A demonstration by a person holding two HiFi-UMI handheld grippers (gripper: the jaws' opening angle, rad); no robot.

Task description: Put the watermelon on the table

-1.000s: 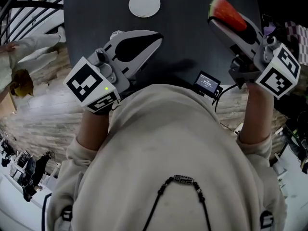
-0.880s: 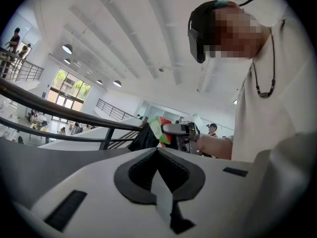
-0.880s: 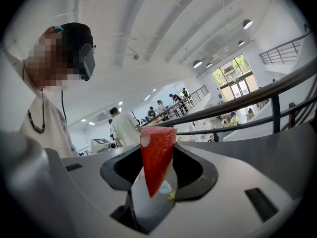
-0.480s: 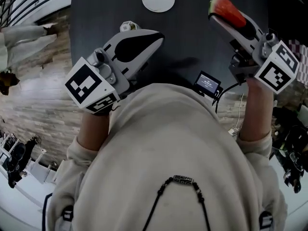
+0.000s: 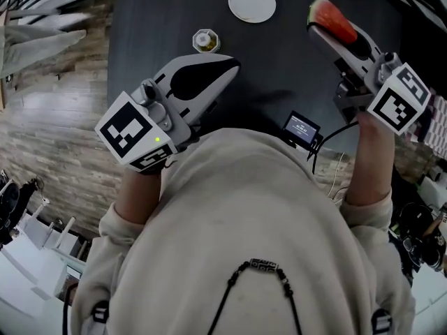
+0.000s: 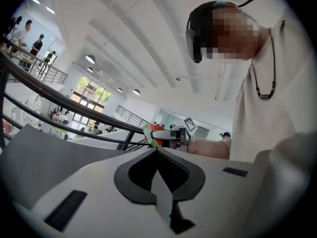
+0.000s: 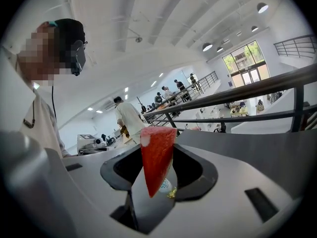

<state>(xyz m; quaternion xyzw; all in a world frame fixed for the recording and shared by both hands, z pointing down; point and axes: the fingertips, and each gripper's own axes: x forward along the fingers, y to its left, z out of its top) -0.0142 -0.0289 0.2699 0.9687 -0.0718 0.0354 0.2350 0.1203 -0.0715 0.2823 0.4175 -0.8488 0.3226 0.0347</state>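
The dark grey desk [image 5: 279, 68] spreads out below and ahead of both my tools. My left tool [image 5: 232, 63] hangs over its near part with the jaws pressed together on nothing. My right tool [image 5: 325, 33] pinches the red, green-rinded watermelon wedge [image 5: 335, 21] at its tips, the point of the wedge hanging down between the jaws. It looks held up in the air, clear of the desk. A round white plate [image 5: 251, 2] lies further ahead, between the two tools. A small pale hexagonal jar [image 5: 204, 40] sits just beyond the left tool's tips.

I judge I'm in the carrying step, with the set-down not yet done. Next I'd lower the right tool onto bare desk beside the plate until the wedge rests, then spread the jaws gently, since the narrow wedge may topple.
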